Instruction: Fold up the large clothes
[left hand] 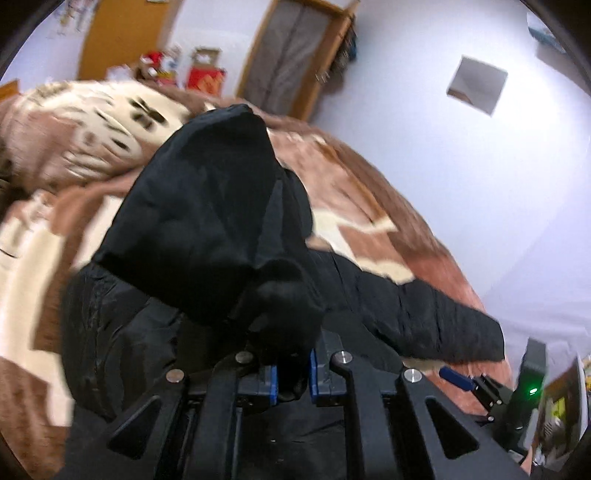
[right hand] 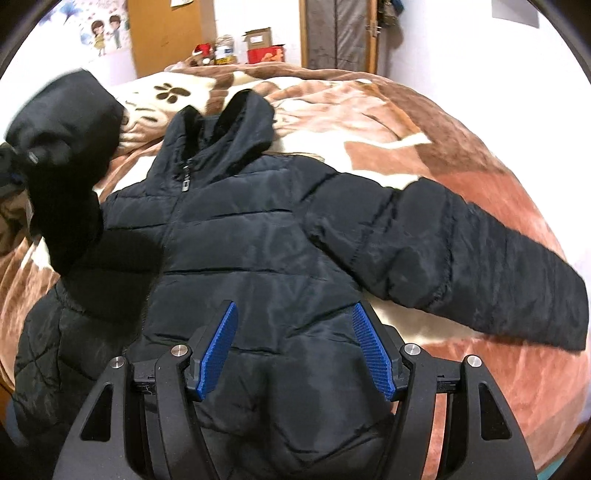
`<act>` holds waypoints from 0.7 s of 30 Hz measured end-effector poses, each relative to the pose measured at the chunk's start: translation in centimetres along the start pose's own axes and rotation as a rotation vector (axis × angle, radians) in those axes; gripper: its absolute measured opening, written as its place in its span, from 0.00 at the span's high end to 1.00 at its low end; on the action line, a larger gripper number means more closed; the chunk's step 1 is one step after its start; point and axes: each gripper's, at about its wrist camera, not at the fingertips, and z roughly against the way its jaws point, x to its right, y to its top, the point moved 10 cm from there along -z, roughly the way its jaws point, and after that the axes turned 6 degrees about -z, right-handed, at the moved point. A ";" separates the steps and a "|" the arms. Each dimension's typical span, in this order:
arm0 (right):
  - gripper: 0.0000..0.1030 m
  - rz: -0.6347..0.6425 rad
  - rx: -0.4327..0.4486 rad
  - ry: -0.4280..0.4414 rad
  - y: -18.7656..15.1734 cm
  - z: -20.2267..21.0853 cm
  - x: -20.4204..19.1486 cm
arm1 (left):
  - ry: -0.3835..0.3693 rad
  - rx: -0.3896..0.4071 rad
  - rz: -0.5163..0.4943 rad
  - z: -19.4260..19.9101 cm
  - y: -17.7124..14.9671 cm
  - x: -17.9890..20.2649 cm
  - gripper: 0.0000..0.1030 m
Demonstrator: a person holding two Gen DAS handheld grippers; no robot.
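Observation:
A dark navy hooded puffer jacket (right hand: 258, 236) lies front up on a bed, zipped, hood (right hand: 243, 122) toward the far side. Its right sleeve (right hand: 480, 258) lies spread out to the right. My left gripper (left hand: 293, 380) is shut on the cuff of the left sleeve (left hand: 207, 206) and holds it lifted above the jacket; the raised sleeve also shows at the left of the right wrist view (right hand: 62, 147). My right gripper (right hand: 295, 350) is open and empty, just above the jacket's lower front.
The bed is covered by a brown and cream patterned blanket (right hand: 424, 122). White walls, a wooden door (right hand: 162, 33) and a wardrobe (right hand: 340, 33) stand behind it. Boxes and jars (right hand: 258, 44) sit past the bed's far edge.

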 end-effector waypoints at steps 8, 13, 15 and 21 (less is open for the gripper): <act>0.37 -0.082 -0.017 0.051 -0.7 -0.5 2.3 | -0.122 -0.129 0.018 -7.1 -4.2 3.9 0.52; 0.37 -0.121 0.003 0.081 0.3 0.2 2.7 | -0.235 -0.114 0.021 -5.5 -4.6 6.2 0.38; 0.37 -0.129 0.006 0.108 0.7 0.2 2.3 | -0.231 -0.073 0.004 -3.8 -3.8 5.5 0.38; 0.37 -0.133 -0.085 0.169 1.7 -4.3 -0.5 | 0.057 -0.011 0.044 -0.4 -2.2 -6.1 0.38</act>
